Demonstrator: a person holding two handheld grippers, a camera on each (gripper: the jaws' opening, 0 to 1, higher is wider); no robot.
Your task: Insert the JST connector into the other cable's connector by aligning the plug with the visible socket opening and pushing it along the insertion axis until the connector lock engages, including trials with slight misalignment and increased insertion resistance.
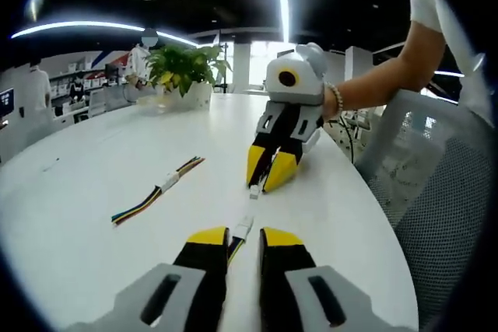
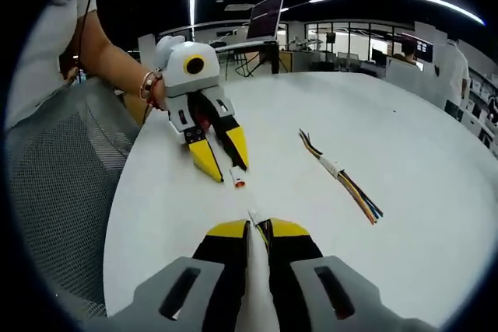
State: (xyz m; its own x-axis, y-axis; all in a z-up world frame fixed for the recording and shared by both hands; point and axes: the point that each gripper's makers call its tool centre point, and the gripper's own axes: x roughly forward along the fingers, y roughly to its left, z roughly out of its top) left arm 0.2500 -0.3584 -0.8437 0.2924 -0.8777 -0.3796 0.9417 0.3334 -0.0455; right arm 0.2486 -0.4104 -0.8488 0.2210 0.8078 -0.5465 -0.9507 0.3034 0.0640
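Note:
In the left gripper view my left gripper [image 1: 243, 240] has its yellow-tipped jaws on either side of a thin multicoloured cable, whose white connector [image 1: 243, 227] sticks out ahead over the white table [image 1: 78, 223]. My right gripper [image 1: 267, 179] comes in from beyond, pointing down, and its small white plug [image 1: 254, 190] faces that connector across a short gap. In the right gripper view my right gripper [image 2: 257, 229] is shut on its white plug [image 2: 254, 216]. The left gripper [image 2: 230, 174] opposite holds out its connector [image 2: 237, 178], tilted and a little to the left.
A mated spare cable pair [image 1: 159, 189] [image 2: 342, 176] lies loose on the table. A potted plant [image 1: 185, 75] stands at the far edge. A grey mesh chair [image 1: 436, 192] [image 2: 54, 169] is beside the table's curved edge. A person's forearm [image 1: 389, 83] holds the right gripper.

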